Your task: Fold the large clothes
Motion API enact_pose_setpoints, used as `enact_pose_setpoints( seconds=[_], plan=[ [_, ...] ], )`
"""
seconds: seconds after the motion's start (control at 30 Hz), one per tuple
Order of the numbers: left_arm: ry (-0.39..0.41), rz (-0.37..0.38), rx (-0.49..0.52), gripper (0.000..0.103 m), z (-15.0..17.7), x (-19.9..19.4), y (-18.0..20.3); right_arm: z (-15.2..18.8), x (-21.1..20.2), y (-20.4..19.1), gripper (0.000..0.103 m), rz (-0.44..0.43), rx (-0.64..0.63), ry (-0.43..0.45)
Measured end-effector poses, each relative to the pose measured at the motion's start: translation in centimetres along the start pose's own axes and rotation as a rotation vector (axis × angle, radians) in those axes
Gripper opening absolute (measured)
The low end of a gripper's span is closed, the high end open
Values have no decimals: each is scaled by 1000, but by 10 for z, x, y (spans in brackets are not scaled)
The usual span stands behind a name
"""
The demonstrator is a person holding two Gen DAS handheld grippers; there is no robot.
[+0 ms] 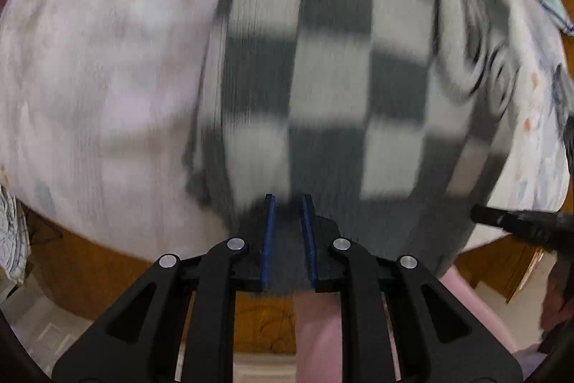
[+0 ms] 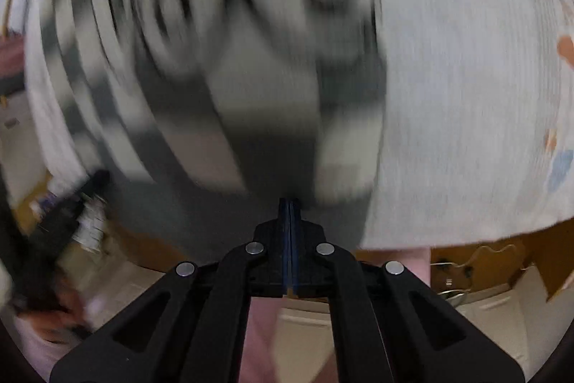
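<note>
**Checkered sweater spread on the bed, both grippers at its hem**

The grey-and-white checkered sweater (image 1: pixel 330 88) lies on the pale bedsheet (image 1: pixel 107 60). At the sweater's near hem, the left gripper (image 1: pixel 288 200) has its jaws narrowly apart with grey knit between them; whether they pinch it is unclear. The right gripper (image 2: pixel 290 201), also at the hem, has its jaws fully closed; blur hides whether fabric is caught.
</note>
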State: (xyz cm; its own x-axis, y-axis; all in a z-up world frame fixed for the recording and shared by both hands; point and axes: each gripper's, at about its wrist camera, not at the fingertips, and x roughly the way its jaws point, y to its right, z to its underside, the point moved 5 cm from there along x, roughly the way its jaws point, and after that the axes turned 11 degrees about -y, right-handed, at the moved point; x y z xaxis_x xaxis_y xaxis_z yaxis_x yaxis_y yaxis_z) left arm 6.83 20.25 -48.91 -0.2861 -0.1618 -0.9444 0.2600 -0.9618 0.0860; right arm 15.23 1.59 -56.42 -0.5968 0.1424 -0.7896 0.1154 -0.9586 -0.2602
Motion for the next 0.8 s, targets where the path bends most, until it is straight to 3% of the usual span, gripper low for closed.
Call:
enact_pose_setpoints(
  seconds=[0.1, 0.23, 0.3, 0.33, 0.37, 0.4, 0.43, 0.5, 0.67, 0.8],
  plan=[
    [20, -12, 14, 15, 3, 17, 0, 5, 42, 15, 0, 2, 49, -12],
    [27, 3, -10, 16, 1, -1, 0, 8, 25, 17, 4, -1, 42, -19],
    [26, 9, -3, 22, 1, -10, 1, 9, 5, 16, 10, -20, 18, 16],
    [29, 7, -1, 29, 1, -13, 1, 10, -7, 15, 28, -36, 5, 35],
    [39, 2, 2, 32, -1, -19, 1, 7, -12, 15, 64, -43, -4, 47],
    [48, 0, 4, 37, -3, -27, -5, 8, -26, 14, 80, -36, -19, 73],
    [63, -4, 5, 41, -5, -34, -5, 9, -41, 15, 88, -19, -31, 118],
    [80, -3, -1, 48, -8, -45, -10, 9, -67, 14, 91, -25, -68, 196],
    [124, -13, 12, 56, -30, -70, -16, -8, -107, 21, 94, -77, -99, 295],
    [156, 2, 23, 62, -57, -80, -24, -36, -102, 30, 94, -74, -120, 318]
  ],
)
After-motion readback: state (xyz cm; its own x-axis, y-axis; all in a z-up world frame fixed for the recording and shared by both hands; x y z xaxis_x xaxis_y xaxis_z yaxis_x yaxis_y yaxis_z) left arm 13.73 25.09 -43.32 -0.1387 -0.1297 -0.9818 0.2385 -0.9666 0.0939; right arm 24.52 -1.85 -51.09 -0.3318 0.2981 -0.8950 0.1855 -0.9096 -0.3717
